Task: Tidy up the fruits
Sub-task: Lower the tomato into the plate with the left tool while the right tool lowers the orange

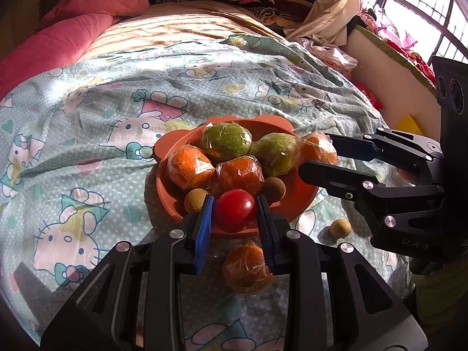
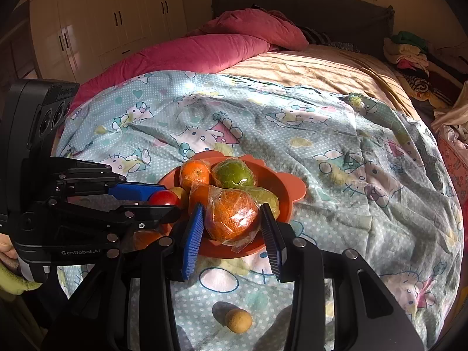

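An orange-red plate (image 1: 304, 193) on the bed holds several plastic-wrapped oranges and green fruits plus two small brown round fruits. My left gripper (image 1: 235, 201) is shut on a red tomato (image 1: 234, 210) at the plate's near rim, a blue pad against each side. From the right wrist view, the left gripper (image 2: 169, 200) and the tomato (image 2: 163, 197) appear at the plate's left. My right gripper (image 2: 232, 209) is shut on a wrapped orange (image 2: 232, 219) over the plate's (image 2: 292, 187) near edge. In the left wrist view the right gripper (image 1: 314, 152) comes in from the right with the orange (image 1: 317, 149).
A wrapped orange (image 1: 247, 267) and a small brown fruit (image 1: 340, 228) lie on the cartoon-print blanket (image 1: 87, 134) in front of the plate; that small fruit (image 2: 238, 320) sits under the right gripper. A pink quilt (image 2: 204, 49) lies at the bed's far side. Clothes are piled at the far right.
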Motion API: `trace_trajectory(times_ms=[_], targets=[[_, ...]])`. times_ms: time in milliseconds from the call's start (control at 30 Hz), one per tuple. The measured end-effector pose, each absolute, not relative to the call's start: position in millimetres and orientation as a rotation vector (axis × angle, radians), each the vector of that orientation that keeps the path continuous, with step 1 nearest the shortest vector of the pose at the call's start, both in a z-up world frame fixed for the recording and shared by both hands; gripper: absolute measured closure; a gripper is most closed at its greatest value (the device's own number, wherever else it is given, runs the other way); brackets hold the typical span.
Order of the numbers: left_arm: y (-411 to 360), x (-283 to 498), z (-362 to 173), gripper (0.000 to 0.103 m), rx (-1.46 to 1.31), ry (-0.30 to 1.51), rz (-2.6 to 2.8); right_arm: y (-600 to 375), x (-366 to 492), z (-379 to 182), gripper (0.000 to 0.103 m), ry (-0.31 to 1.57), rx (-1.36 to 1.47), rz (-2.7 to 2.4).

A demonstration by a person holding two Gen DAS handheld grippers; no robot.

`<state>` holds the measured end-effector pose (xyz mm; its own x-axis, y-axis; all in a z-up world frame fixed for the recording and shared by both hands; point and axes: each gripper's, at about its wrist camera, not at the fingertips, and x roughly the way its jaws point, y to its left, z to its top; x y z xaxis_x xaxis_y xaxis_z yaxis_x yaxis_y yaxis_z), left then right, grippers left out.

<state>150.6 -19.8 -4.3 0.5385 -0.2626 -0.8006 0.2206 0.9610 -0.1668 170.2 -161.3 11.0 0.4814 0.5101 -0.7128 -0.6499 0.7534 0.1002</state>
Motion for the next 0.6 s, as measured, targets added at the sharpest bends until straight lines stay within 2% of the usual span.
trace_trajectory(times_ms=[600], targets=[[-18.3,155.0,-12.8,0.081,-0.059,0.969,-0.287,-152.7,170.7,-4.1,0.065,0.825,-0.224,0.726]])
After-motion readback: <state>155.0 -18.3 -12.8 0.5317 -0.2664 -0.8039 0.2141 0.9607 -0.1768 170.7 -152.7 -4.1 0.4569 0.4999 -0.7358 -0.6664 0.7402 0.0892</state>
